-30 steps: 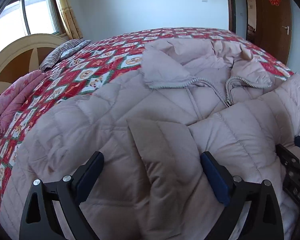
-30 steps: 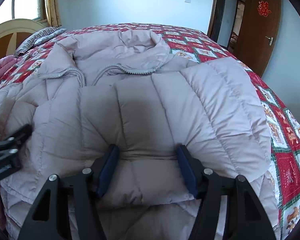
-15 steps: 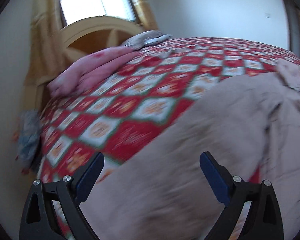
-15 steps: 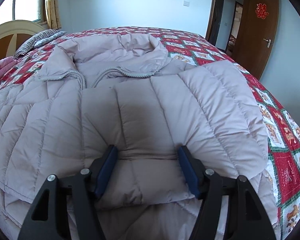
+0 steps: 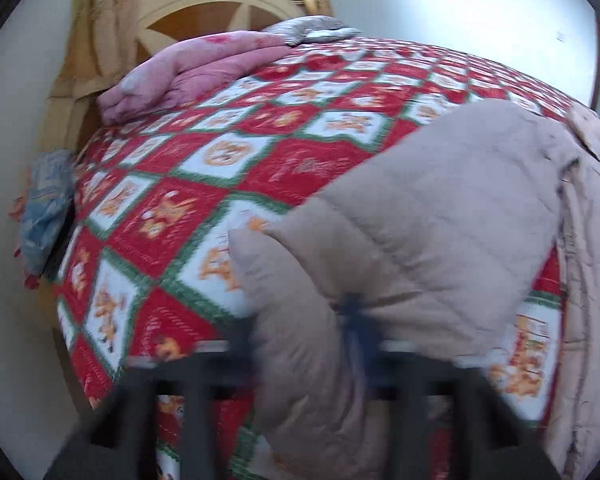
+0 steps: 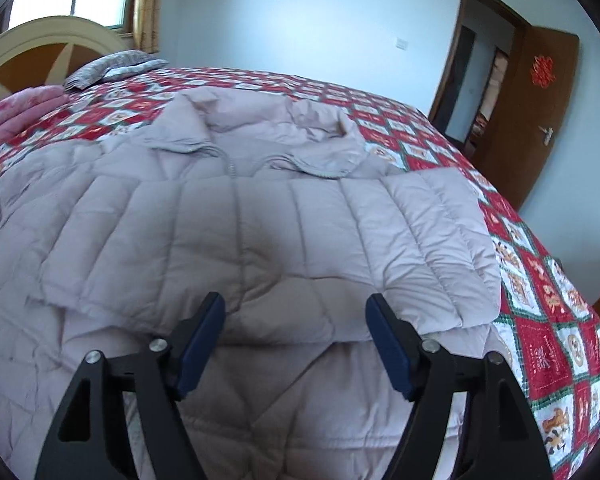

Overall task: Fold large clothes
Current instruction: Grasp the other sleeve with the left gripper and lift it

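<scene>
A pale pink quilted down jacket (image 6: 236, 240) is lying collar-up across a bed with a red, white and green patterned quilt (image 5: 220, 160). The right gripper (image 6: 296, 336) is hovering over the folded-in right sleeve (image 6: 380, 240), its jaws spread wide and gripping nothing. The left gripper (image 5: 300, 344), heavily blurred, is sitting around the cuff end of the left sleeve (image 5: 420, 220); whether it is pinching the fabric cannot be told. The slick, puffy sleeve is likely to be slipping free or springing back open if the grip is shallow, leaving an uneven fold.
</scene>
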{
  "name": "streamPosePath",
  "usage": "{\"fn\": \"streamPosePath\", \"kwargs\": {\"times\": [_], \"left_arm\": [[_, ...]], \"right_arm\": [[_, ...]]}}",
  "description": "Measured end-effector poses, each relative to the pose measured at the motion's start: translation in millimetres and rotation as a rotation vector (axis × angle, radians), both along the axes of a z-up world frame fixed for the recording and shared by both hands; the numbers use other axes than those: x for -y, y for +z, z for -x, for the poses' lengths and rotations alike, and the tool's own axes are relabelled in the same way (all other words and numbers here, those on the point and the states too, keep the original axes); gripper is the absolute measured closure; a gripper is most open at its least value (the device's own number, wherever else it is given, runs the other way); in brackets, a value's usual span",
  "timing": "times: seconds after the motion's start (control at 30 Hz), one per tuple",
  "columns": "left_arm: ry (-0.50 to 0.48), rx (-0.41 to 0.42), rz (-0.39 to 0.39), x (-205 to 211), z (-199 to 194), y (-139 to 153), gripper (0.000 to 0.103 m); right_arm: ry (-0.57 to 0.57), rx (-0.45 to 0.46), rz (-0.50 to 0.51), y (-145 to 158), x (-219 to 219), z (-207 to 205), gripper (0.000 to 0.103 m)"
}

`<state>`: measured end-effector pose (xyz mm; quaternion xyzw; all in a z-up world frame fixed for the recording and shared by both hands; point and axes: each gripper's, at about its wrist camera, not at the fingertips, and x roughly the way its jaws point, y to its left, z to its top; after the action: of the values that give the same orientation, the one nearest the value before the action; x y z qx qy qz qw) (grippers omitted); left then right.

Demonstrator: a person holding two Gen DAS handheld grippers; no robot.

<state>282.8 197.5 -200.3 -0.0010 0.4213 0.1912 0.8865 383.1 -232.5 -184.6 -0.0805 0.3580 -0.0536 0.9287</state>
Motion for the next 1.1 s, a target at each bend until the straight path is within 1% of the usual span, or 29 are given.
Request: {"fn": "streamPosePath", "kwargs": {"times": [0.03, 0.07, 0.13, 0.17, 0.3, 0.37, 0.47, 0.53, 0.57, 0.63, 0.7, 0.8, 0.9, 1.0, 1.1], "left_arm": [[-0.002, 0.001, -0.034, 6.3, 0.0, 3.6, 0.087], [-0.003, 0.011, -0.060, 9.8, 0.5, 8.6, 0.088], [-0.001, 0.038, -0.083, 10.8, 2.2, 23.4, 0.090], [0.002, 0.059, -0.110, 11.1, 1.6, 34.7, 0.090], [-0.008, 0.133, -0.148, 8.3, -10.8, 80.0, 0.091], [-0.028, 0.184, -0.165, 14.7, -19.4, 106.3, 0.091], [-0.106, 0.254, -0.185, 44.1, -39.0, 145.2, 0.091], [-0.156, 0.276, -0.190, 66.7, -53.2, 158.9, 0.091], [-0.201, 0.286, -0.187, 85.5, -61.5, 165.3, 0.091], [-0.255, 0.294, -0.189, 112.7, -72.4, 170.1, 0.092], [-0.324, 0.295, -0.192, 151.5, -85.7, 169.7, 0.091], [-0.404, 0.282, -0.173, 198.0, -100.7, 164.2, 0.092], [-0.484, 0.267, -0.174, 249.3, -109.9, 155.0, 0.092], [-0.545, 0.255, -0.192, 296.9, -115.1, 143.3, 0.091], [-0.593, 0.243, -0.190, 337.1, -116.0, 131.1, 0.091]], "right_arm": [[0.004, 0.001, 0.005, -0.4, -0.7, -0.6, 0.027], [0.004, 0.003, 0.000, -0.9, 0.2, -0.4, 0.027], [-0.004, 0.005, -0.024, 0.2, 6.0, -0.9, 0.027], [-0.009, 0.007, -0.031, 1.7, 9.5, -1.0, 0.027], [-0.052, 0.017, -0.032, 10.8, 25.7, 0.9, 0.027], [-0.077, 0.022, -0.032, 16.6, 37.1, 2.3, 0.027], [-0.104, 0.027, -0.038, 22.0, 52.9, 7.6, 0.027], [-0.121, 0.026, -0.038, 24.0, 65.1, 10.7, 0.027], [-0.128, 0.025, -0.036, 24.5, 69.7, 11.8, 0.027], [-0.145, 0.024, -0.034, 25.5, 82.3, 15.0, 0.027], [-0.161, 0.019, -0.038, 25.6, 94.5, 17.9, 0.027], [-0.183, 0.013, -0.034, 24.9, 112.6, 23.5, 0.027], [-0.212, 0.011, -0.031, 23.1, 132.4, 28.3, 0.027], [-0.237, 0.024, -0.073, 19.5, 151.3, 33.1, 0.027], [-0.253, 0.032, -0.121, 11.8, 160.4, 36.7, 0.027]]}}
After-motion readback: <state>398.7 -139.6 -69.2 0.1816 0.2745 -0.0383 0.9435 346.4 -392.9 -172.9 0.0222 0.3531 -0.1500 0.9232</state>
